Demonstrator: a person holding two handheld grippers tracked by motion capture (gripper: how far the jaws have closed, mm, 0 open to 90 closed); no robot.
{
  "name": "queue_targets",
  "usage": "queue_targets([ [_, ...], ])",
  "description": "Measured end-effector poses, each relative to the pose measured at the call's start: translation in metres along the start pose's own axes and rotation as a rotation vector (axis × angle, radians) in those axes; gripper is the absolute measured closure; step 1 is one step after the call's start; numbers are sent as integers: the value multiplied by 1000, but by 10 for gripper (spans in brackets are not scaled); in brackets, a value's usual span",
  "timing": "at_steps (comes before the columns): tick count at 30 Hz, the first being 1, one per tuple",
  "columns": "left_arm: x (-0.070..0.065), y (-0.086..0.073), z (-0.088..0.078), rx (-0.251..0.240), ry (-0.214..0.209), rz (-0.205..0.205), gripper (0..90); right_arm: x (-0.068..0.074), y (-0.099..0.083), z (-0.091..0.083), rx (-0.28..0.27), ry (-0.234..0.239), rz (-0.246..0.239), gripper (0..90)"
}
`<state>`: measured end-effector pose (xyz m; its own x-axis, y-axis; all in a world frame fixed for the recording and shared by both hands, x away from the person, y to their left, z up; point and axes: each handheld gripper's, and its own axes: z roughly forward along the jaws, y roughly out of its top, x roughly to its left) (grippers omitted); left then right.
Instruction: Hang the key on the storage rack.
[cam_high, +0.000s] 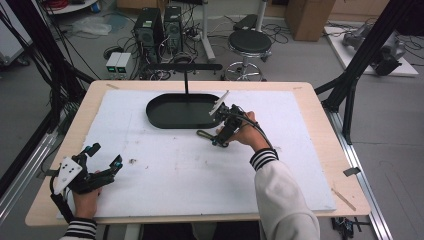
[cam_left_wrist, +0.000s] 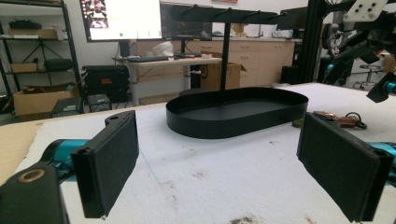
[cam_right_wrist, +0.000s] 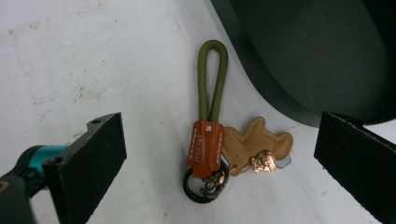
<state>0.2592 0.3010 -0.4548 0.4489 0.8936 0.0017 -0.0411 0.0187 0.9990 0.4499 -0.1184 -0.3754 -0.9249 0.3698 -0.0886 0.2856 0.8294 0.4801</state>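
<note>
A keychain lies on the white mat beside the black oval tray: an olive cord loop, an orange leather tab, a dark ring and a tan bear-shaped charm. My right gripper hovers over it, open, one jaw on each side, touching nothing. From above, that right gripper sits just in front of the tray, with the keychain's cord loop at its left. My left gripper rests open near the table's front left corner, holding nothing. It faces the tray and the keychain lying farther off.
A black T-shaped stand rises from the tray with a crossbar on top. The white mat covers most of the wooden table. Small dark specks mark the mat near my left gripper. Black frame posts flank the table.
</note>
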Motion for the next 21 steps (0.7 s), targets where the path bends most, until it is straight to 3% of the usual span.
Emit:
queue_targets([
  [14,0,0,0,0,-2,-1,133,1,7,20,103,24,5,56],
  [16,0,0,0,1,-1,-1,133,0,7,22,115,30,0,79],
  [18,0,0,0,-1,-1,-3,133,0,7,24,127,47,2,163],
  [21,0,0,0,-1,-1,-3,133,-1,7,26,138,55,8,172],
])
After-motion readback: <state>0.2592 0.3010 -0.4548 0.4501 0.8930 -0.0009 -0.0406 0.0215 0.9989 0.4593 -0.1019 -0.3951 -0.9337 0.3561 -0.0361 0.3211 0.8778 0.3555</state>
